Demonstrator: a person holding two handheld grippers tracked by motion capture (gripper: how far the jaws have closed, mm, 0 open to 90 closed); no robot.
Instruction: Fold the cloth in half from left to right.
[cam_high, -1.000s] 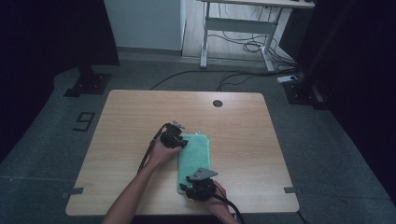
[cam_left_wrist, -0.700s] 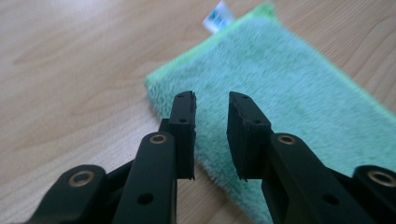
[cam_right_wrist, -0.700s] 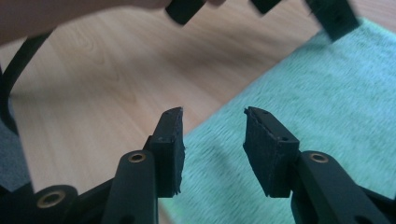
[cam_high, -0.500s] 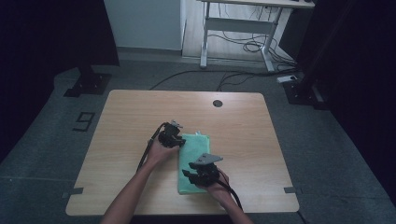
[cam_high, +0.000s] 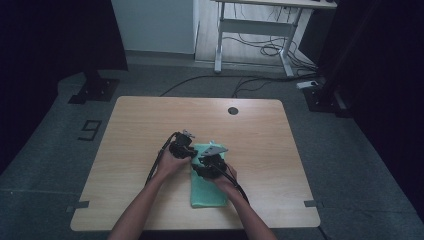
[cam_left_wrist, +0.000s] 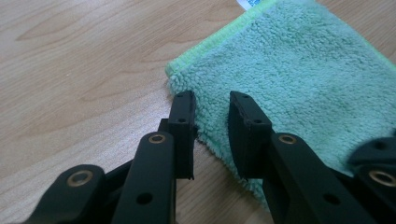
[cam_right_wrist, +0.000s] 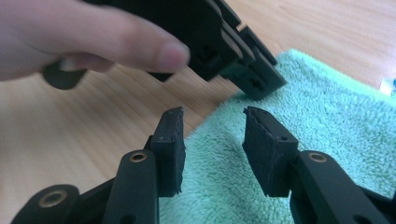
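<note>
Cloth work, early stage by my read. The green towel (cam_high: 208, 194) lay flat on the table (cam_high: 280, 165), well to my side of the round hole (cam_high: 233, 110) in the tabletop and a bit left of it, as a narrow strip with its long side running away from the hole. It could have been doubled over already; I couldn't count the layers.

Left gripper (cam_left_wrist: 210, 121) sat at the towel end nearest the hole, on the edge farther left of the hole. Its jaws had just been closing and straddled that hem close to the corner, one on the wood side and one over the pile. There was a gap between them, the fabric wasn't bunched or lifted, and the pads weren't pressing, so nothing was grasped.

Right gripper (cam_right_wrist: 212, 135) hovered a little farther from the hole than the left one, above the same towel edge and aimed at the left gripper. Its jaws were apart and empty, with the towel under them untouched.

Done: both tools brought to the hole-side end, left one lined up on the hem. Left: a real pinch with each, the lift, the fold, the release. The towel showed no lift or crease at all, so I'd call the fold itself not begun.
</note>
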